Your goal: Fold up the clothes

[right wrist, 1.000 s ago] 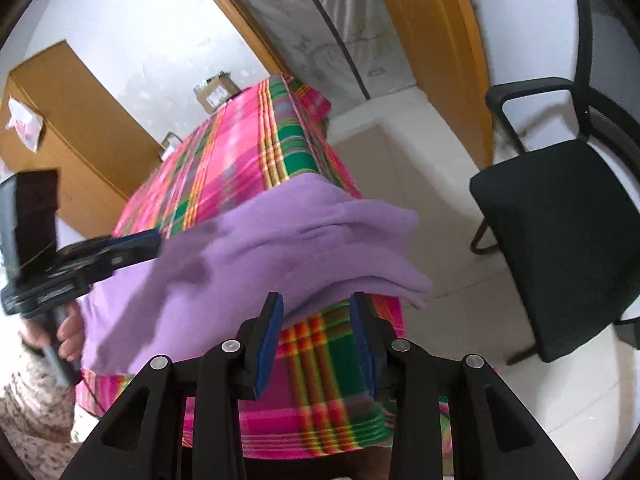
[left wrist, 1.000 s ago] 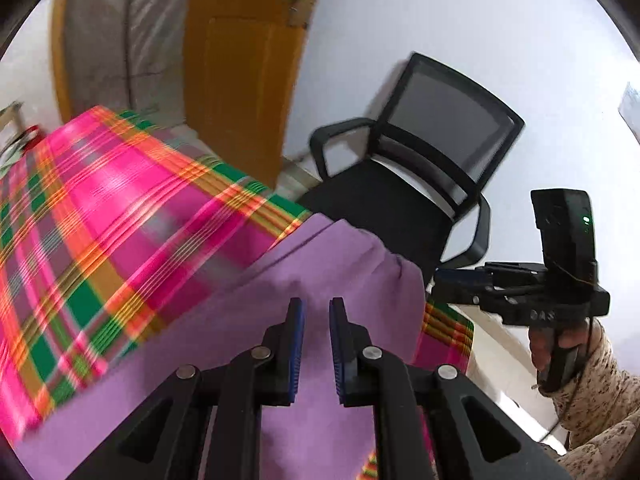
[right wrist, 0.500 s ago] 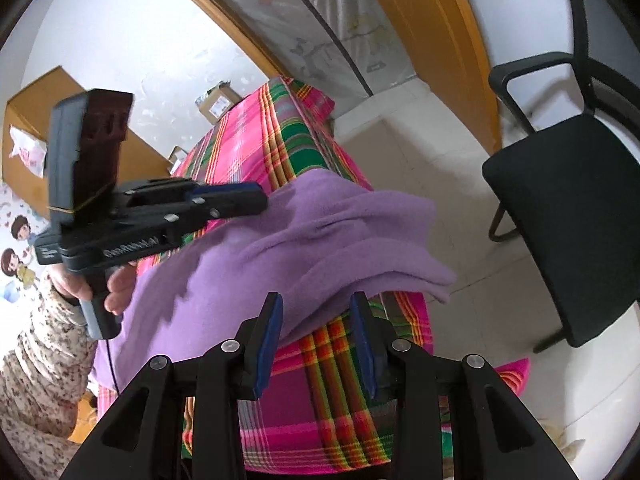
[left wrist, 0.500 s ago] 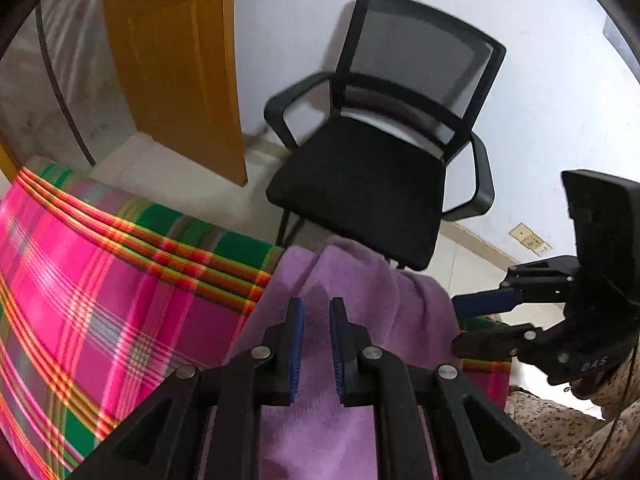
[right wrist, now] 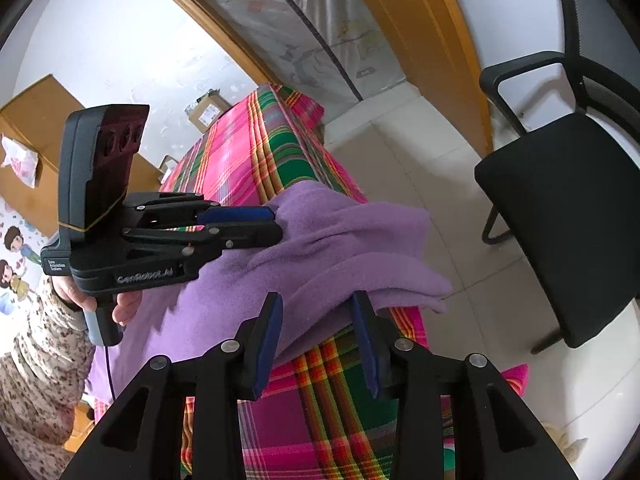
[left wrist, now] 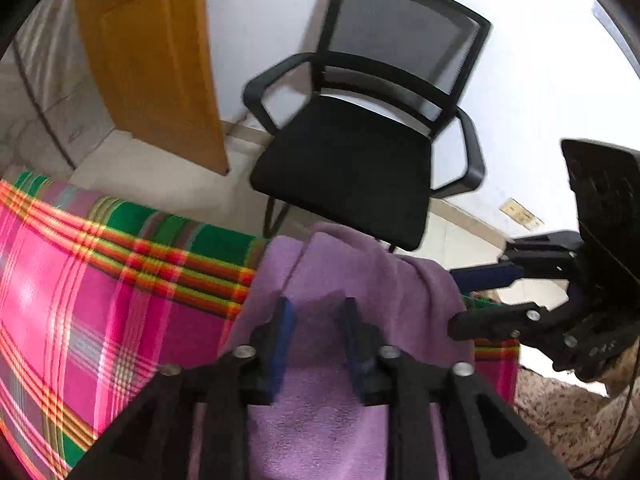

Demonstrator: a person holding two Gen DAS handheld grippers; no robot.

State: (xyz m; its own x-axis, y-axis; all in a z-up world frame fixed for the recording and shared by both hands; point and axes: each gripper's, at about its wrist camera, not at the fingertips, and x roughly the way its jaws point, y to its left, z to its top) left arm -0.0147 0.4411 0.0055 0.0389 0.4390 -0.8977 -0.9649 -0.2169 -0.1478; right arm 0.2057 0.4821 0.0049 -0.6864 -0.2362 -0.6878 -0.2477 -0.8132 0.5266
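A purple fleece garment (right wrist: 328, 248) lies bunched over the near corner of a table with a pink and green plaid cloth (right wrist: 248, 140); it also shows in the left wrist view (left wrist: 352, 272). My left gripper (left wrist: 316, 312) is open just above the garment's top folds and holds nothing; in the right wrist view (right wrist: 276, 222) its tips reach the garment's upper edge. My right gripper (right wrist: 316, 312) is open over the garment's lower hem at the table edge, with nothing between its fingers; it also shows in the left wrist view (left wrist: 456, 300).
A black mesh office chair (left wrist: 360, 152) stands on the tiled floor close beyond the table corner. An orange wooden door (left wrist: 148, 56) is behind it. Cardboard boxes (right wrist: 208, 112) sit at the table's far end, beside a wooden cabinet (right wrist: 36, 120).
My left gripper has opened from nearly shut and come down onto the garment's end by the chair. My right gripper has stayed open near the hem.
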